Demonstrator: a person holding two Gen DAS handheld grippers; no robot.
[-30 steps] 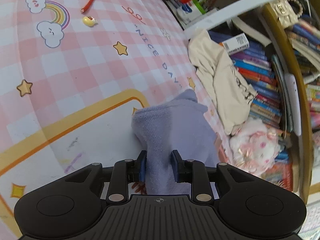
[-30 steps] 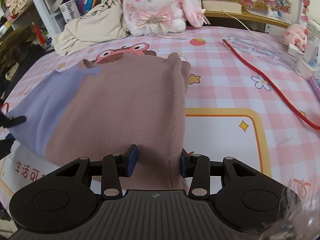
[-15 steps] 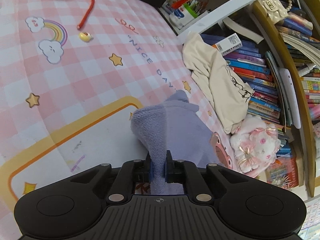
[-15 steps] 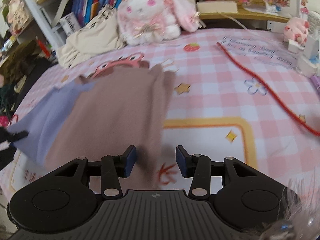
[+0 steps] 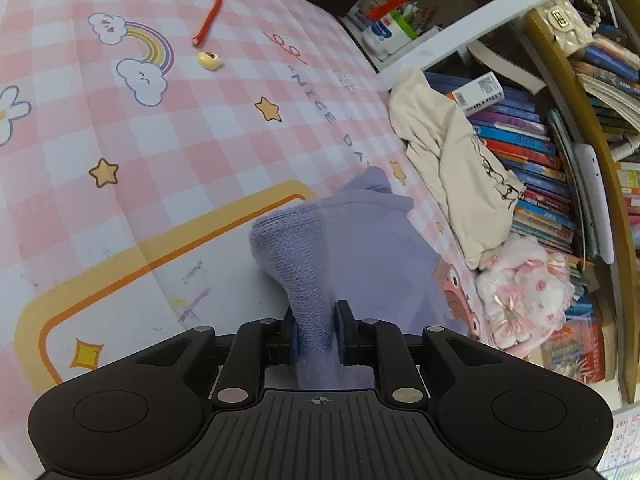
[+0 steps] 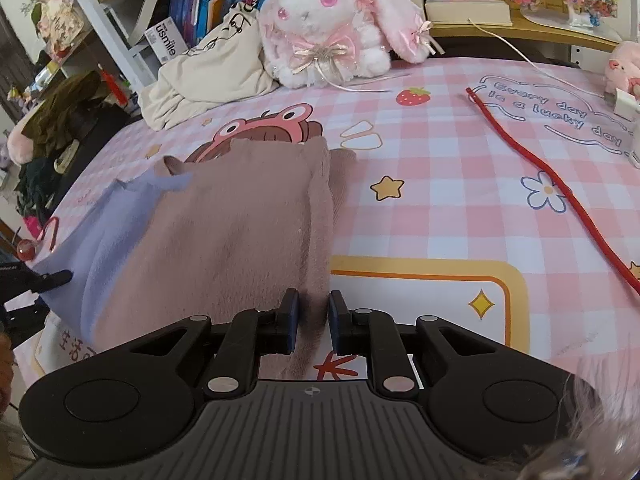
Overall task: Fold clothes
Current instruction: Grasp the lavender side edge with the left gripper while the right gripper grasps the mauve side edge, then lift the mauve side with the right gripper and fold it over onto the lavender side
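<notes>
On the bench [image 6: 460, 208], over the pink checked mat, you are holding a two-tone knit garment [image 6: 224, 232] stretched between both claws. Your left claw [image 5: 315, 330] is pinching the lavender end of the garment [image 5: 360, 256], fingers closed tight on a bunched fold of the knit. Your right claw [image 6: 310, 322] is gripping the mauve-brown end, fingers pressed in on a narrow fold along the garment's right edge. In the right wrist view the fabric is spreading from that claw across the mat, mauve-brown over most of the width and lavender at the left side, where the other claw's tip [image 6: 48, 280] is showing at the frame edge. The far edge of the garment is lying over a frog print on the mat.

A cream garment [image 6: 208, 76] is sitting crumpled at the back of the bench against the bookshelf [image 5: 532, 160]. A white and pink plush rabbit [image 6: 332, 36] is sitting just beside it. A red cord [image 6: 548, 184] is lying across the mat to the right, well apart from the knit garment. In the left wrist view another red cord end [image 5: 208, 20] is lying near a rainbow print.
</notes>
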